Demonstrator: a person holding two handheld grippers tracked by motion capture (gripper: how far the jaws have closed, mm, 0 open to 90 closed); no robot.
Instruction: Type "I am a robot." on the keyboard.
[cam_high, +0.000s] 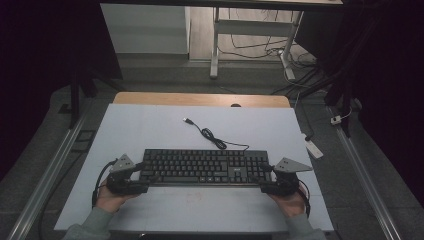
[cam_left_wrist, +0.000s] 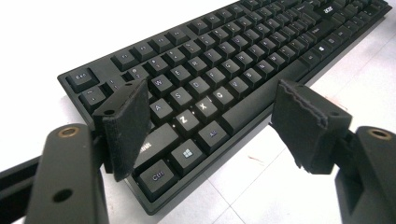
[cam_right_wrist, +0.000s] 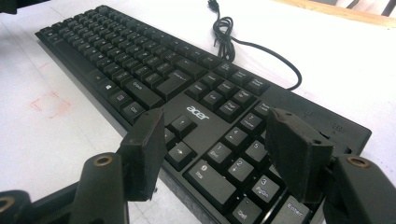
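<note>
A black Acer keyboard (cam_high: 205, 167) lies flat on the white board (cam_high: 150, 130), keys up, long side across the table. Its cable (cam_high: 214, 139) coils behind it and ends in a loose USB plug (cam_high: 188, 120). My left gripper (cam_high: 141, 172) is at the keyboard's left end. In the left gripper view it (cam_left_wrist: 210, 116) is open, one jaw above the Tab and Caps keys and the other off the front edge of the keyboard (cam_left_wrist: 224, 70). My right gripper (cam_high: 268, 175) is at the right end, open (cam_right_wrist: 215, 128) over the arrow keys and number pad of the keyboard (cam_right_wrist: 140, 70).
A faint red square mark (cam_right_wrist: 49, 103) is drawn on the board in front of the keyboard. A wooden table edge (cam_high: 200, 99) runs behind the board. Metal rails (cam_high: 55, 165) flank the table, and a power strip (cam_high: 314, 148) lies on the floor at right.
</note>
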